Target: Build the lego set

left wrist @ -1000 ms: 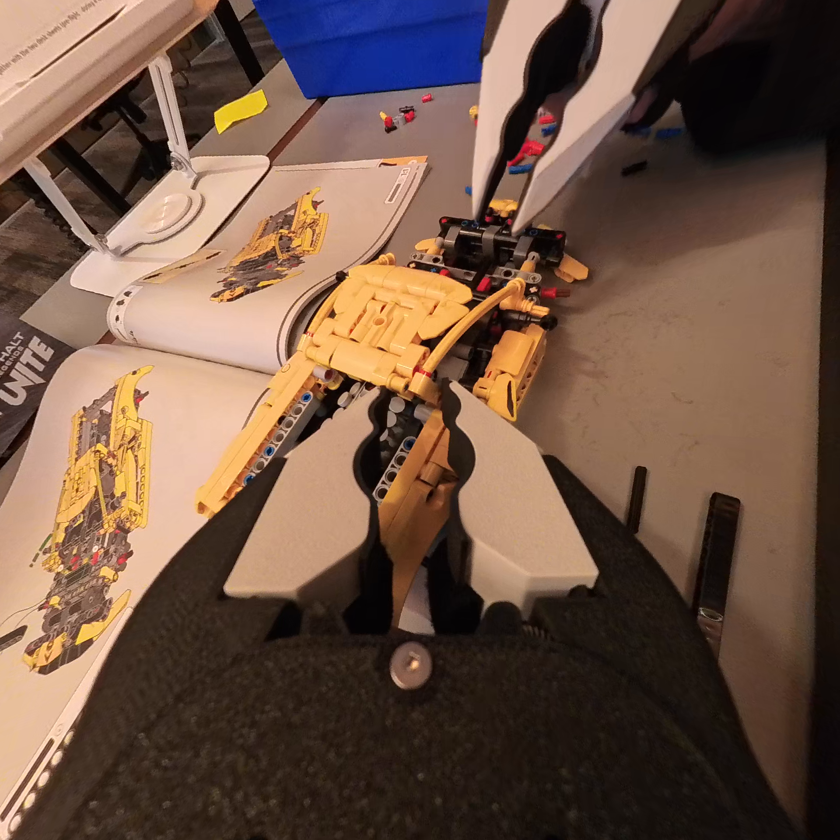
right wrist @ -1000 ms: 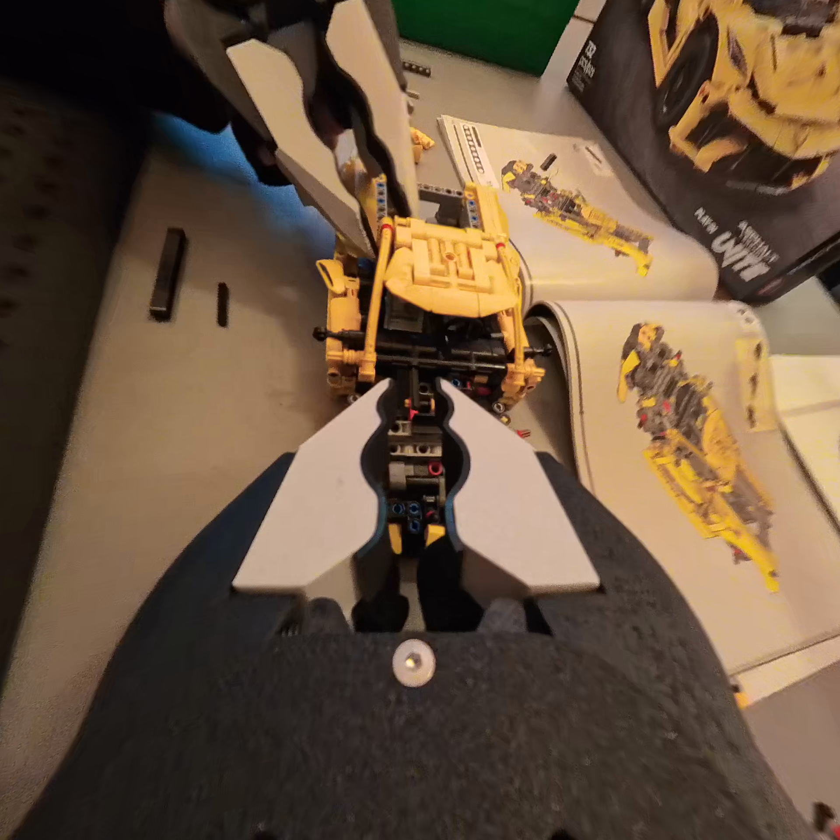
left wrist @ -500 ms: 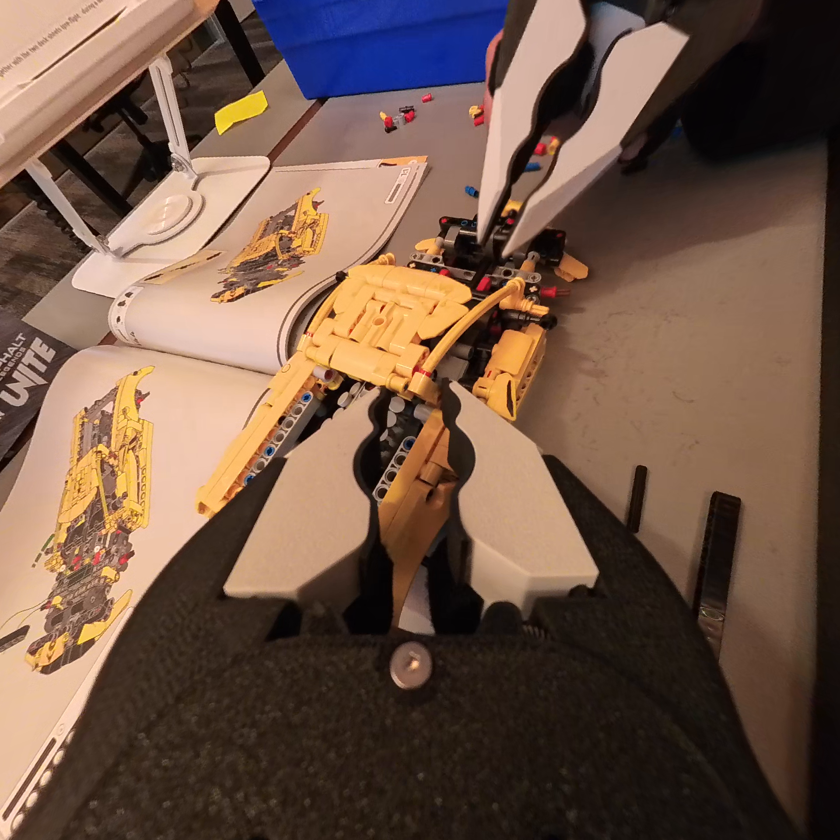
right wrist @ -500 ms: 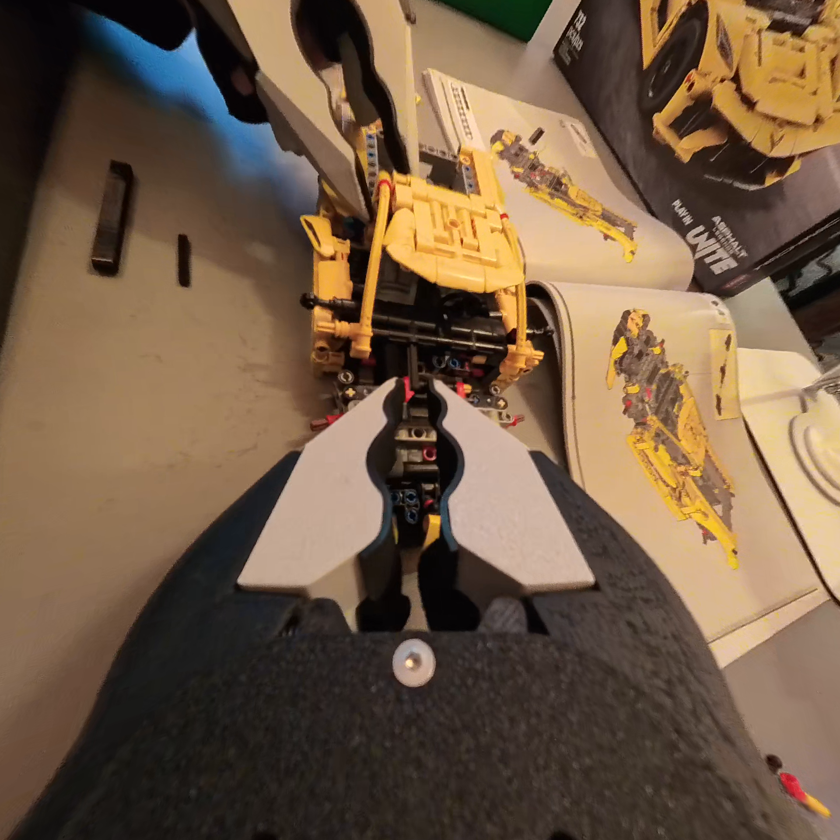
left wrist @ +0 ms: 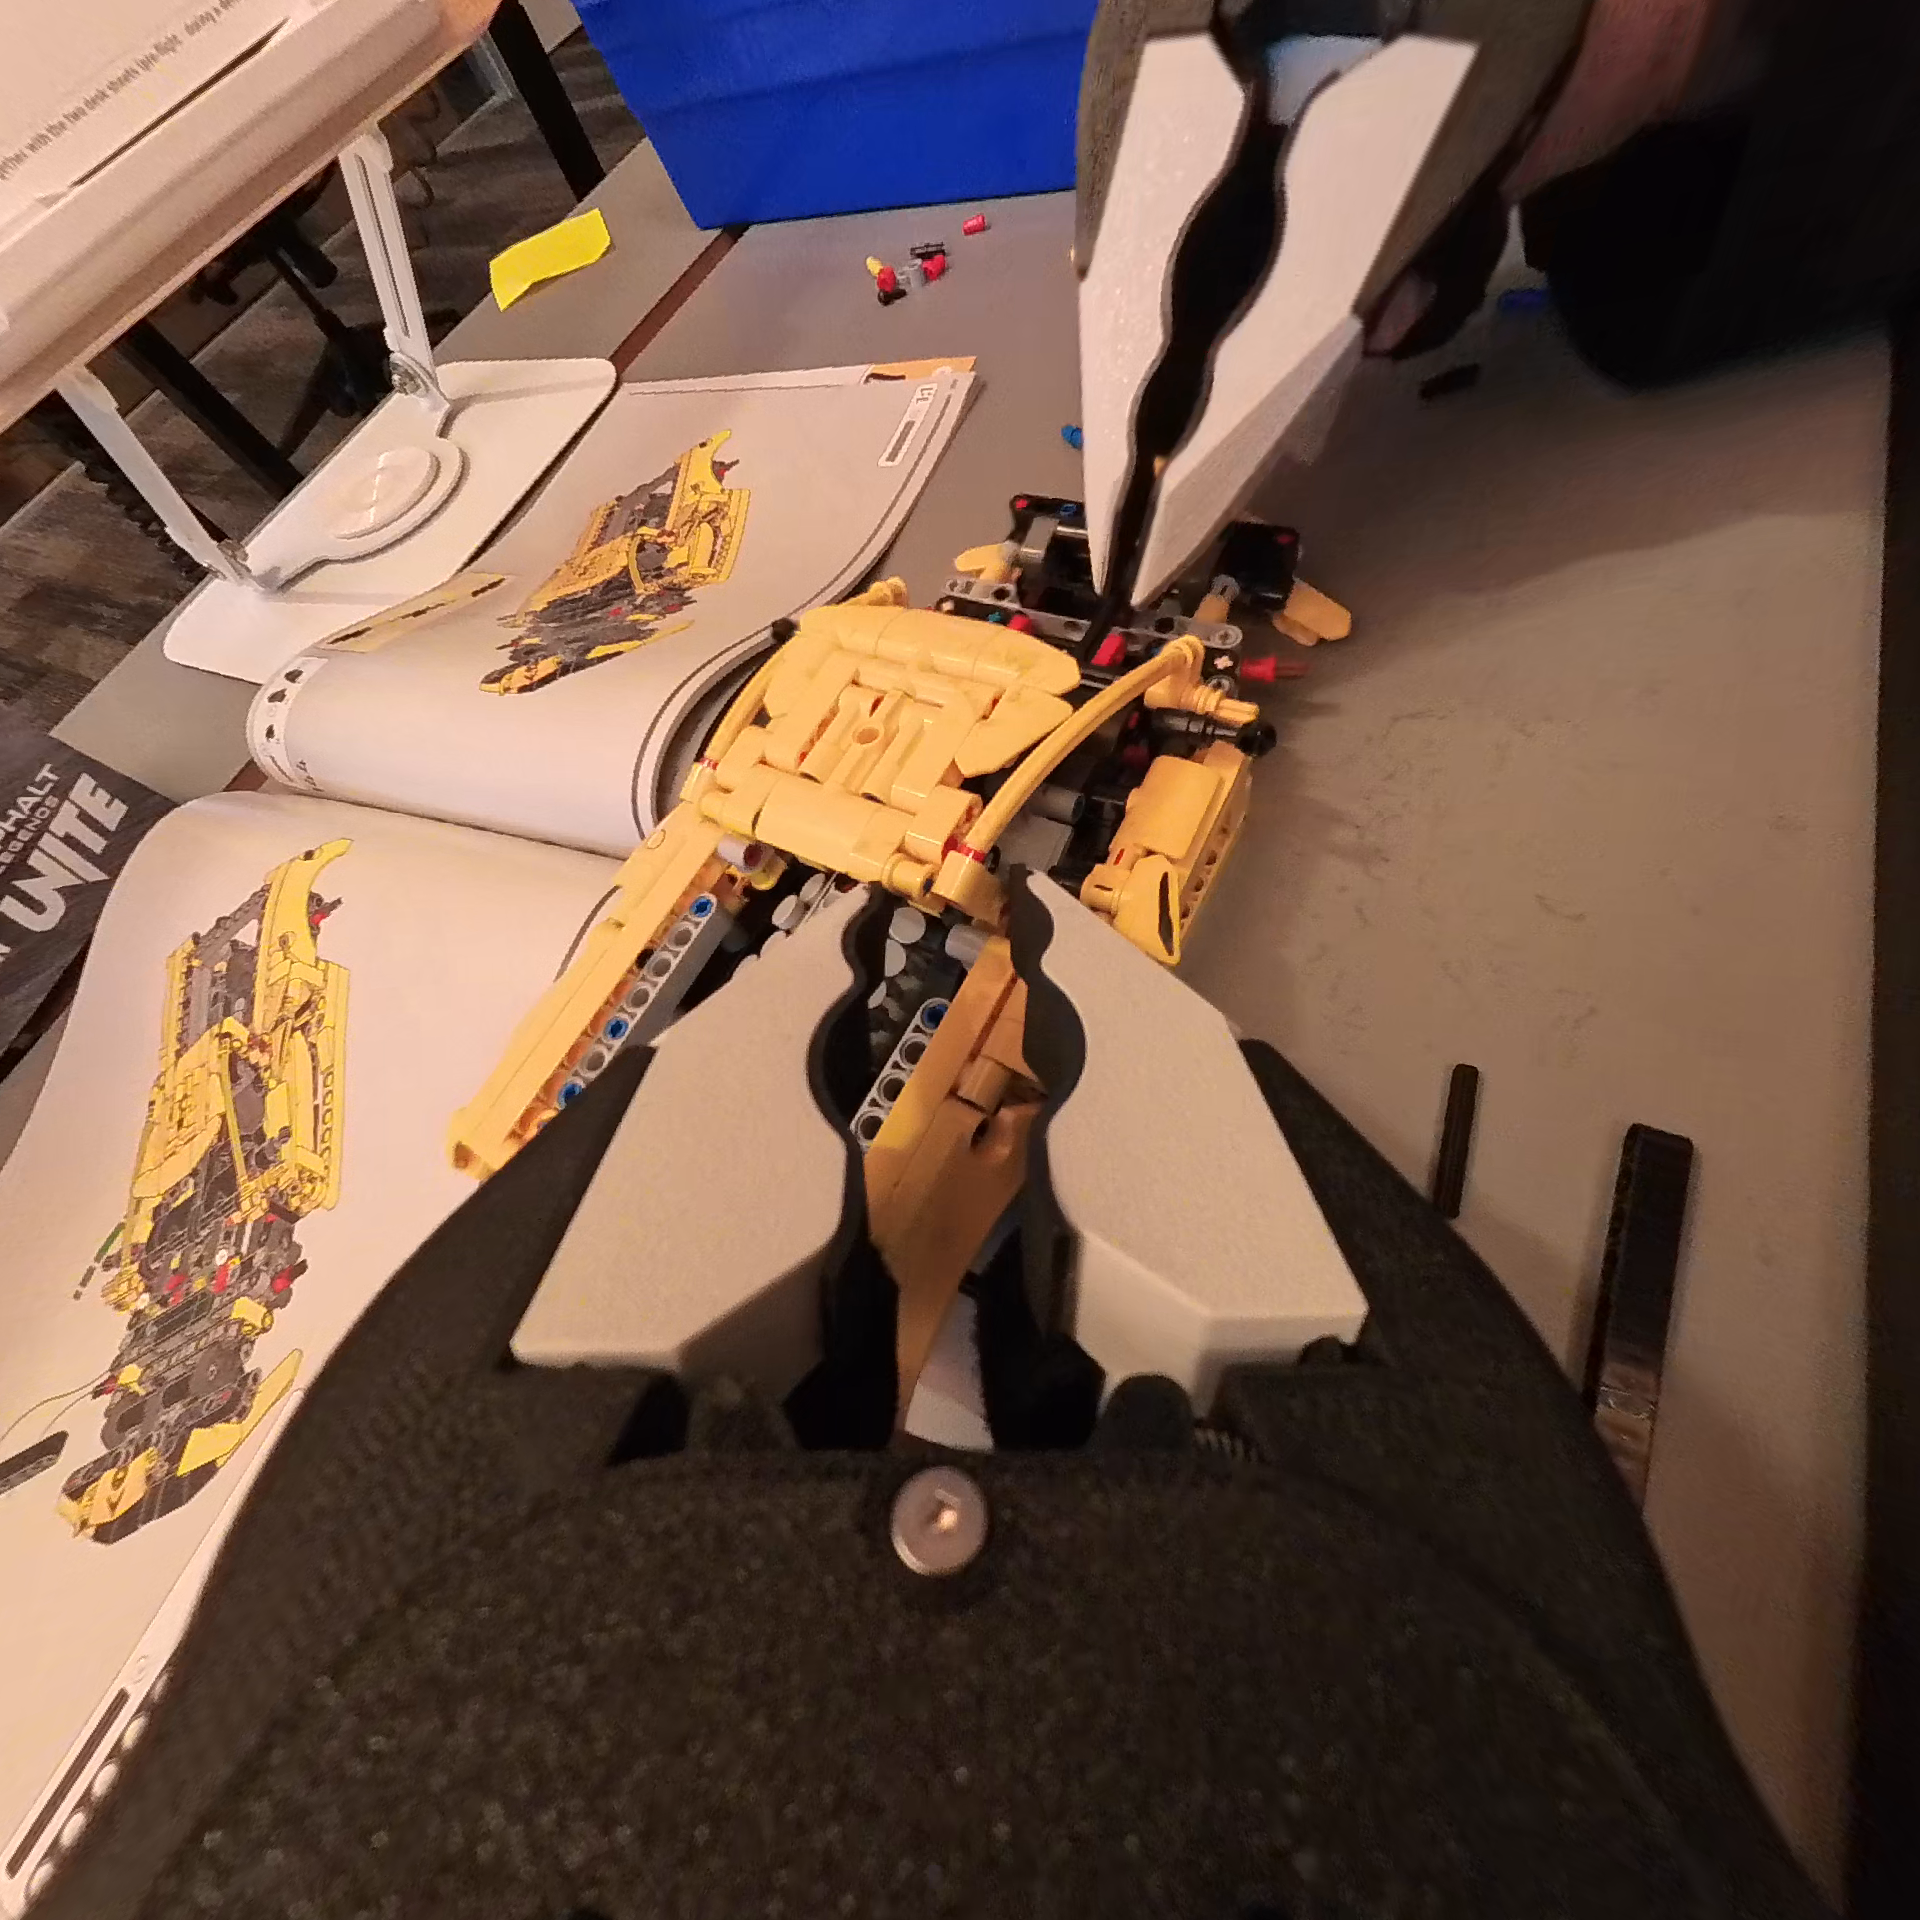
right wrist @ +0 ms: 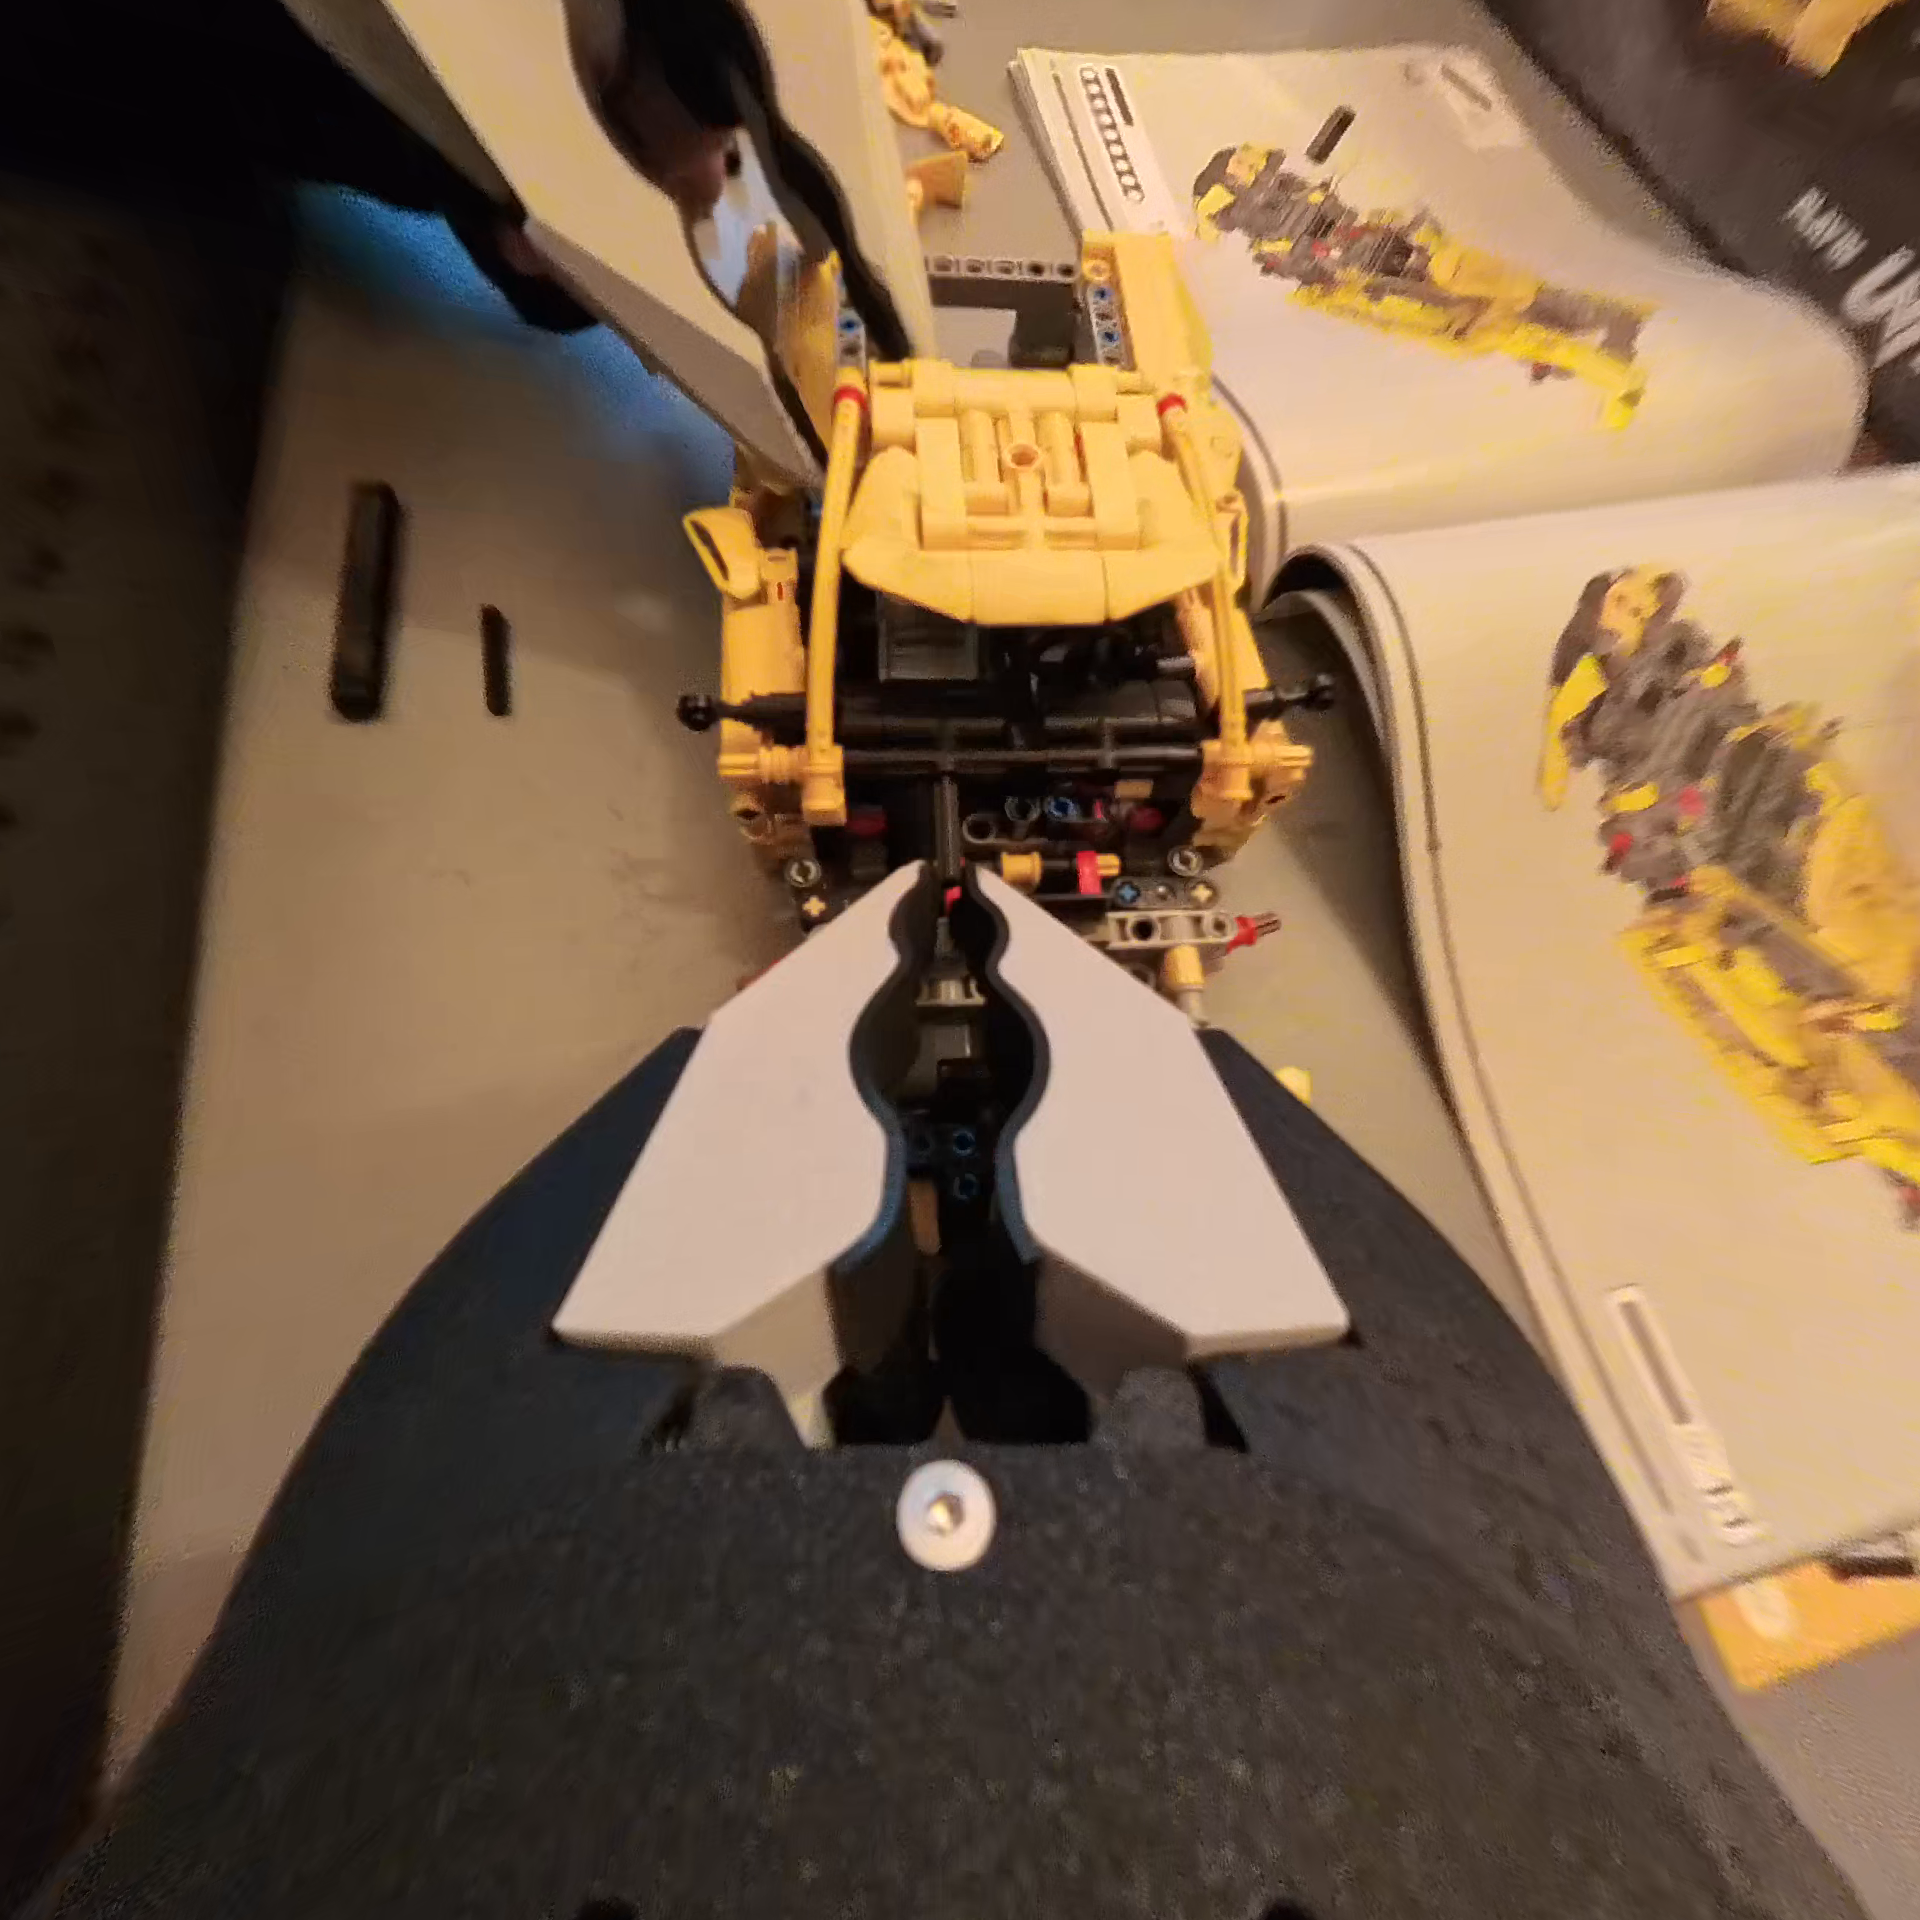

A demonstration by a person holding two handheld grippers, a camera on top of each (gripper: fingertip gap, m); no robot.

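Gripping yellow car model [left wrist: 914,748]: left tool [left wrist: 935,914] rear, right tool [right wrist: 948,883] front.

Each claw has two pale grey, wedge-shaped fingers with wavy black-lined inner edges, narrowing to points. The left claw [left wrist: 928,899] and right claw [right wrist: 948,871] each sit on a rough, speckled black body, with one round silver screw [left wrist: 938,1537] just behind the fingers.

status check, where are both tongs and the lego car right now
Left tongs clamped on yellow car side panel. Right tongs pinching a thin black axle at its far end. Open instruction booklet touching the car; nothing blocking.
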